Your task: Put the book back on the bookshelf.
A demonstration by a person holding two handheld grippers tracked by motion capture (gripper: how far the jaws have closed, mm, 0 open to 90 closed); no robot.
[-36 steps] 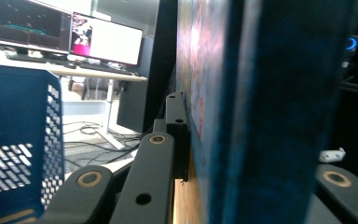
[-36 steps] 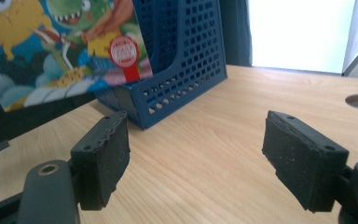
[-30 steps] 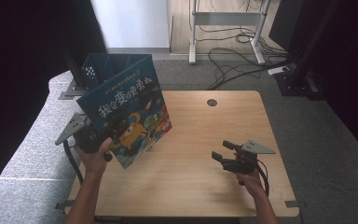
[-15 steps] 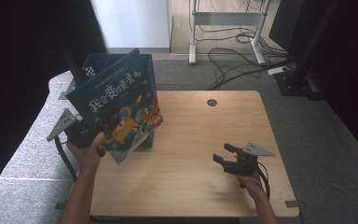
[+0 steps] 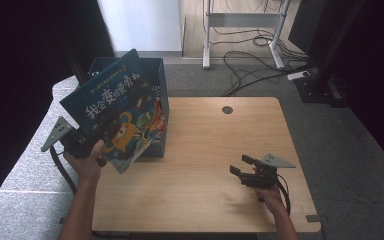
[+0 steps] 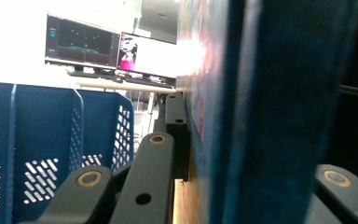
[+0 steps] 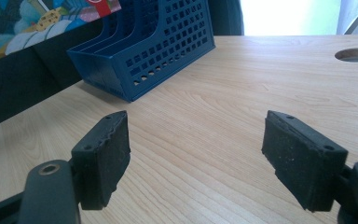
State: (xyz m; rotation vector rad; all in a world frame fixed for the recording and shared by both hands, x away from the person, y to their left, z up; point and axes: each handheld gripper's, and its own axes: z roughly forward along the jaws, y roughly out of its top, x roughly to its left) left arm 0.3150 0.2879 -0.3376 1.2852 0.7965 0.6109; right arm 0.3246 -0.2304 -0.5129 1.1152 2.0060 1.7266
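From above, a blue file rack stands at the desk's far left corner, under the tilted blue picture book pinched in my left gripper; my right gripper rests near the right edge. My left gripper view shows jaws clamping the book's dark spine beside the rack. My right gripper view shows jaws spread over bare wood

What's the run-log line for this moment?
left gripper: shut on blue picture book | book: over blue plastic file rack | right gripper: open, empty

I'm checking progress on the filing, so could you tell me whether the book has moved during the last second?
Yes. The book, clamped in the left gripper, has shifted left, off the table and over the blue file rack.
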